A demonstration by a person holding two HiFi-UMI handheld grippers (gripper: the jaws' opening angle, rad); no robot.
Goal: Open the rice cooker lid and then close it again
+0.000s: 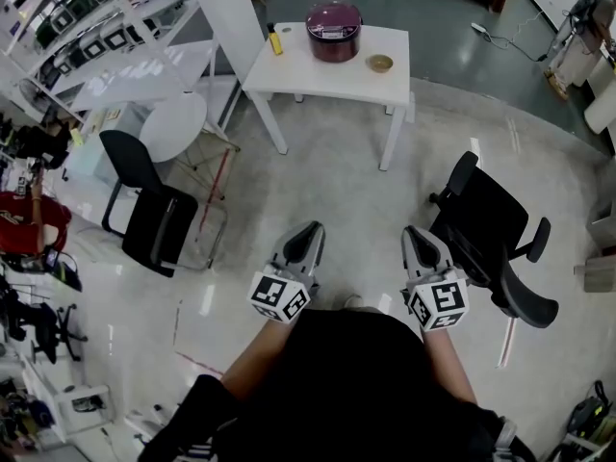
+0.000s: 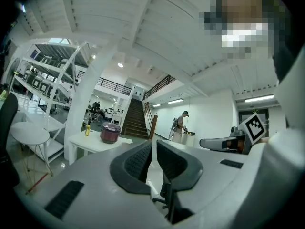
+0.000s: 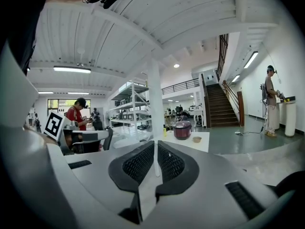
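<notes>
A dark red rice cooker (image 1: 333, 31) with its lid down stands on a white table (image 1: 318, 75) far ahead across the floor. It shows small in the left gripper view (image 2: 110, 132) and in the right gripper view (image 3: 182, 130). My left gripper (image 1: 309, 236) and right gripper (image 1: 415, 238) are held side by side close to my body, well short of the table. Both are shut with nothing between the jaws; each points roughly level toward the table. The left gripper's tips (image 2: 153, 147) and the right gripper's tips (image 3: 156, 149) meet in their own views.
A yellow bottle (image 1: 275, 42) and a small bowl (image 1: 379, 63) share the table. A black office chair (image 1: 491, 239) stands at my right, another black chair (image 1: 149, 210) and a round white table (image 1: 171, 123) at my left. White shelving (image 1: 106, 27) lines the far left. People stand in the background.
</notes>
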